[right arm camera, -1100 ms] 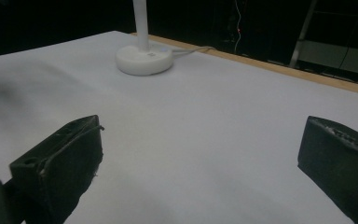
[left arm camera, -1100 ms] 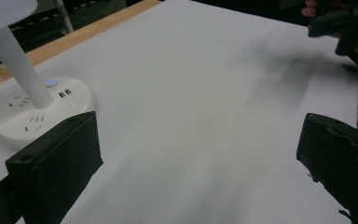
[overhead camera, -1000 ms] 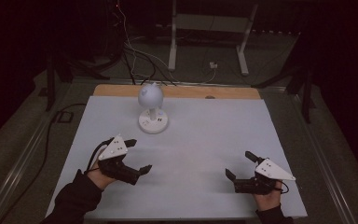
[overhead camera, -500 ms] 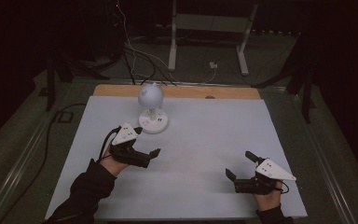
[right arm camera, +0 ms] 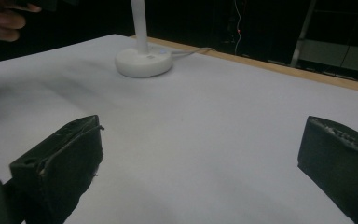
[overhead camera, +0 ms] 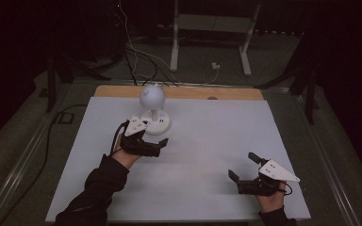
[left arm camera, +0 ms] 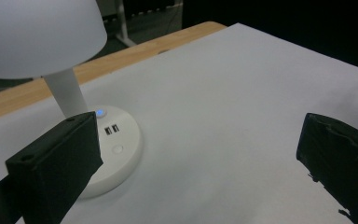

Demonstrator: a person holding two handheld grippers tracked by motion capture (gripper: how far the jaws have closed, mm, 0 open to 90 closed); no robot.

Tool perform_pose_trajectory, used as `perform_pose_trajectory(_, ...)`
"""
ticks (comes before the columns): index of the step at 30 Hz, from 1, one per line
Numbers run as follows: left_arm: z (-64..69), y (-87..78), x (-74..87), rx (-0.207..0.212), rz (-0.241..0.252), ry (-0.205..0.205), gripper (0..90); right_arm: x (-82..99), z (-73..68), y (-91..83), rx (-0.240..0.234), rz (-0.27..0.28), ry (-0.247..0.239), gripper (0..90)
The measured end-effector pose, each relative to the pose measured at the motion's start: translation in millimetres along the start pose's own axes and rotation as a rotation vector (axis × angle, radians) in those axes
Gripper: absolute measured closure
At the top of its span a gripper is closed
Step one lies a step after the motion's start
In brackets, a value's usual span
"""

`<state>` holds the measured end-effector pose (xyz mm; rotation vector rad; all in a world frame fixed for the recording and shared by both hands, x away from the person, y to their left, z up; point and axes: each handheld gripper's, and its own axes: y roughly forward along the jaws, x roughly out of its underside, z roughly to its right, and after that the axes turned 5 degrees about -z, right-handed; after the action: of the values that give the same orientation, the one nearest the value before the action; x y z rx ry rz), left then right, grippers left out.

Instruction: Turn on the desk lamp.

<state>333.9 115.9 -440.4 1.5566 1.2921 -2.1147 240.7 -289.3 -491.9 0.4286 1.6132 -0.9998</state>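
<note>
Your left gripper (overhead camera: 158, 136), jaws wide and empty, sits just beside the small white dome-shaded lamp (overhead camera: 152, 109), whose round base shows a blue light (left arm camera: 99, 112); your right gripper (overhead camera: 243, 168) is likewise wide, empty.

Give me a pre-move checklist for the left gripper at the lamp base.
1. Left gripper open: ok, jaws stand wide apart in the left gripper view.
2. Lamp upright on the table: ok.
3. Base within range: ok, it lies just past the nearer jaw.
4. Contact with the base: cannot tell, the jaw hides the near rim.
5. Button in sight: ok, beside the two ports, with a blue light lit by the stem.
6. Right gripper out of the way: ok, open, near the table's front right, far from the lamp.
</note>
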Motion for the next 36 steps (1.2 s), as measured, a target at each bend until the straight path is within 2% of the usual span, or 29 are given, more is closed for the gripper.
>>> perform_pose_trajectory(1,0.4,4.2,-1.7,-0.023,-0.005,-0.015,0.3,0.1,0.1,0.0,-0.003,0.000,0.000,0.0)
perform_pose_trajectory(2,0.4,4.2,-1.7,-0.023,-0.005,-0.015,0.3,0.0,0.1,-0.1,-0.002,0.000,-0.002,0.0)
perform_pose_trajectory(3,0.6,6.6,-2.7,-0.044,0.001,-0.030,0.3,0.0,0.3,-0.1,-0.001,0.000,-0.002,0.0)
perform_pose_trajectory(4,2.0,12.3,-5.0,-0.112,0.000,-0.057,0.3,0.1,0.5,-0.2,-0.003,-0.001,0.001,0.0)
perform_pose_trajectory(5,2.0,12.3,-5.0,-0.112,0.000,-0.057,0.3,0.2,0.5,-0.2,-0.004,-0.001,0.001,0.0)
perform_pose_trajectory(7,2.5,17.0,-5.9,-0.141,0.006,-0.064,0.3,0.1,0.5,-0.2,-0.003,-0.001,0.000,0.0)
perform_pose_trajectory(8,2.4,20.2,-6.4,-0.138,0.001,-0.072,0.3,0.1,1.0,-0.3,-0.004,0.000,0.002,0.0)
perform_pose_trajectory(9,3.8,23.9,-6.2,-0.171,0.006,-0.079,0.3,0.2,1.1,-0.2,-0.005,0.000,0.005,0.0)
perform_pose_trajectory(11,4.3,26.0,-6.4,-0.180,0.007,-0.088,0.3,0.3,1.1,-0.3,-0.006,0.000,0.005,0.0)
perform_pose_trajectory(14,4.6,32.4,-6.9,-0.225,0.007,-0.133,0.3,0.1,1.3,-0.6,-0.006,0.001,0.000,0.0)
perform_pose_trajectory(16,4.3,36.7,-7.2,-0.233,0.003,-0.164,0.4,0.3,1.3,-0.4,-0.008,-0.001,0.002,0.0)
perform_pose_trajectory(21,7.6,47.4,-7.6,-0.275,-0.007,-0.161,3.1,0.6,2.5,-0.7,-0.009,-0.003,0.005,0.0)
perform_pose_trajectory(27,8.7,60.3,-6.3,-0.323,-0.013,-0.194,6.7,0.6,2.3,0.0,-0.011,-0.008,0.001,0.0)
perform_pose_trajectory(28,8.4,61.8,-5.5,-0.329,-0.012,-0.201,9.0,1.0,2.6,0.3,-0.011,-0.011,0.002,0.0)
perform_pose_trajectory(29,7.4,65.0,-4.3,-0.364,-0.013,-0.219,15.5,1.1,2.6,0.1,-0.008,-0.014,0.002,0.0)
perform_pose_trajectory(32,4.8,67.2,-3.6,-0.377,-0.015,-0.232,18.9,0.9,3.1,-0.3,-0.009,-0.009,0.001,0.0)
perform_pose_trajectory(33,4.0,67.9,-3.3,-0.384,-0.015,-0.238,24.5,1.2,3.2,-0.2,-0.012,-0.011,0.004,0.0)
perform_pose_trajectory(36,2.5,71.1,-1.9,-0.406,-0.024,-0.222,33.9,1.1,2.7,0.0,-0.013,-0.013,0.000,0.0)
